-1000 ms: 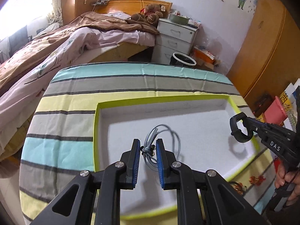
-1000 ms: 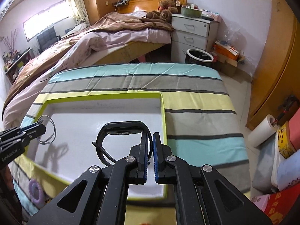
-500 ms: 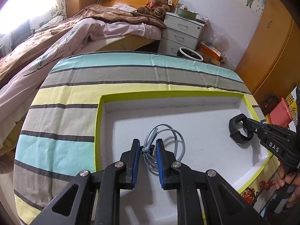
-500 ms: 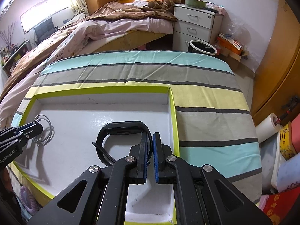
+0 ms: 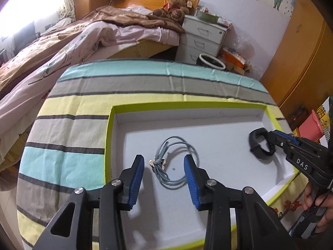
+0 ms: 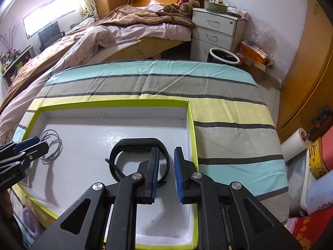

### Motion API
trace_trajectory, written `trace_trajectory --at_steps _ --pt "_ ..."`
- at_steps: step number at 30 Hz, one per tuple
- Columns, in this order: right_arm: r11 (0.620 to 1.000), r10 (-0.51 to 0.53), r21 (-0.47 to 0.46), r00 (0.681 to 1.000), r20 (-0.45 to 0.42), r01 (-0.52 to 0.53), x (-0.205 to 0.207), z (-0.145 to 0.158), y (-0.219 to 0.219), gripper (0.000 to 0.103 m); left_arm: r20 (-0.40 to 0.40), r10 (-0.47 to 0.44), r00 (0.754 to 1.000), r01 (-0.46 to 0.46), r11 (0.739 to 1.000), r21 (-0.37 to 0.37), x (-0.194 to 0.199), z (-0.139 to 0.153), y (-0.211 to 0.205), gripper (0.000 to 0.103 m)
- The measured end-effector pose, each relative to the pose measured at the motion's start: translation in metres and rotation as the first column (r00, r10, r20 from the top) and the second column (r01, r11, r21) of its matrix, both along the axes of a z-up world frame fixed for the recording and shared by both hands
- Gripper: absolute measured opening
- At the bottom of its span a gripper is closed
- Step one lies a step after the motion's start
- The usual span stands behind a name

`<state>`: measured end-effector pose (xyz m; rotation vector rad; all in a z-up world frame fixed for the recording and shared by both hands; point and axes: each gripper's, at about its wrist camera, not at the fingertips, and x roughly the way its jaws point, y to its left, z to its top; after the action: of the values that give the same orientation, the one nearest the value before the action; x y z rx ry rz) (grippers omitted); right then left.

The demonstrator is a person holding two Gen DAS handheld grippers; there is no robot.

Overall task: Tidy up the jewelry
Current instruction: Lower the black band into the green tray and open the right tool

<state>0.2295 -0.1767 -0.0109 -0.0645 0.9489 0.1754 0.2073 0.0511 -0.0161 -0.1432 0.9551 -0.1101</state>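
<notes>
A grey cord necklace [image 5: 159, 163] with small metal beads lies coiled on the floor of a white tray with a lime-green rim [image 5: 108, 137]. My left gripper [image 5: 163, 160] straddles it; its jaws are opening, with both blue pads well clear of the cord. A black wristband [image 6: 135, 142] rests on the tray floor by the right wall. My right gripper [image 6: 166, 152] is opening around the band's right arc, and a gap shows at the pads. From the left wrist view the band [image 5: 259, 152] sits at the right gripper's [image 5: 273, 140] tip.
The tray [image 6: 192, 137] sits on a table under a striped cloth [image 6: 229, 112]. A purple coiled hair tie [image 6: 29, 223] lies outside the tray's near left edge. A person's hand [image 5: 318, 198] holds the right gripper. A bed, nightstand and bin stand beyond.
Both grippers have gone from shut to open. The left has let go of the necklace and the right of the black wristband; both now lie on the tray floor.
</notes>
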Motion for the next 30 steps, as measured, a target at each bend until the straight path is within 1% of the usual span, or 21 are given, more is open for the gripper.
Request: trace_trajectory --at_steps 4,7,10,13,15,22,26,28,30 --pt "1.000 0.000 0.008 0.999 0.051 0.000 -0.015 0.014 0.000 0.016 0.044 0.002 0.999 -0.001 1.000 -0.008 -0.016 0.015 -0.003 0.040" --pt "1.000 0.002 0.017 0.995 0.100 -0.004 -0.033 0.028 0.002 0.016 0.079 -0.001 0.997 0.003 1.000 -0.020 -0.033 0.028 -0.006 0.040" --pt "1.000 0.005 0.024 0.991 0.130 -0.009 -0.048 0.038 0.003 0.016 0.111 -0.001 0.994 0.004 1.000 -0.020 -0.052 0.038 -0.009 0.040" --pt "1.000 0.014 0.025 0.986 0.166 -0.018 -0.067 0.048 0.005 0.016 0.125 -0.005 0.992 0.009 0.999 -0.032 -0.069 0.044 -0.011 0.040" --pt "1.000 0.014 0.022 0.984 0.180 -0.018 -0.076 0.052 0.007 0.017 0.138 -0.005 0.990 0.008 1.000 -0.024 -0.081 0.047 -0.011 0.040" --pt "1.000 0.007 0.008 0.974 0.227 -0.009 -0.109 0.062 0.006 0.017 0.138 0.000 0.990 0.001 1.000 -0.010 -0.115 0.047 -0.010 0.041" --pt "1.000 0.007 0.027 0.976 0.219 -0.013 -0.124 0.059 -0.002 0.017 0.129 0.005 0.992 -0.002 1.000 -0.027 -0.132 0.042 -0.005 0.041" --pt "0.999 0.008 0.038 0.977 0.215 -0.016 -0.132 0.058 -0.005 0.017 0.120 0.008 0.993 -0.007 1.000 -0.015 -0.140 0.038 -0.001 0.041" --pt "0.999 0.010 0.050 0.978 0.208 -0.021 -0.139 0.055 -0.013 0.017 0.109 0.020 0.994 -0.017 1.000 -0.024 -0.148 0.034 0.004 0.041"
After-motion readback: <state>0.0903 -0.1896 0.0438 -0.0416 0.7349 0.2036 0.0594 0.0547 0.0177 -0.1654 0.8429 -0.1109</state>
